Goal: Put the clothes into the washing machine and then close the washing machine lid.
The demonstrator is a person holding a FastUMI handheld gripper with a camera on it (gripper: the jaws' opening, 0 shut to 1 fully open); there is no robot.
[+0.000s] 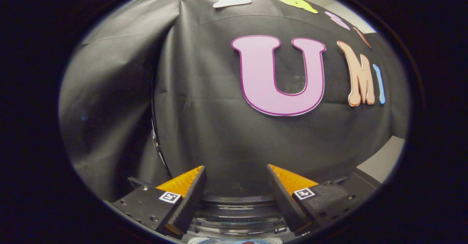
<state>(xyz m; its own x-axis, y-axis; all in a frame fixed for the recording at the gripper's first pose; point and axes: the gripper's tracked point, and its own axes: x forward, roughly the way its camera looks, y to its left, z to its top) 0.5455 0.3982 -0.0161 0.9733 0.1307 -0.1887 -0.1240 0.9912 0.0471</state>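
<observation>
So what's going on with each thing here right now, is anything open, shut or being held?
gripper: open, fingers apart, nothing held between them.
washing machine: low between the fingers, a clear ringed part showing; whether the lid is open or closed cannot be told.
black cloth wall: hanging beyond the fingers, creased and draped.

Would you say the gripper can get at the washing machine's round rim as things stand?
Probably yes. The gripper is open, with nothing between its fingers, and the washing machine's round rim lies just below and ahead of them. Nothing stands in between; only the booth's wall lies beyond.
</observation>
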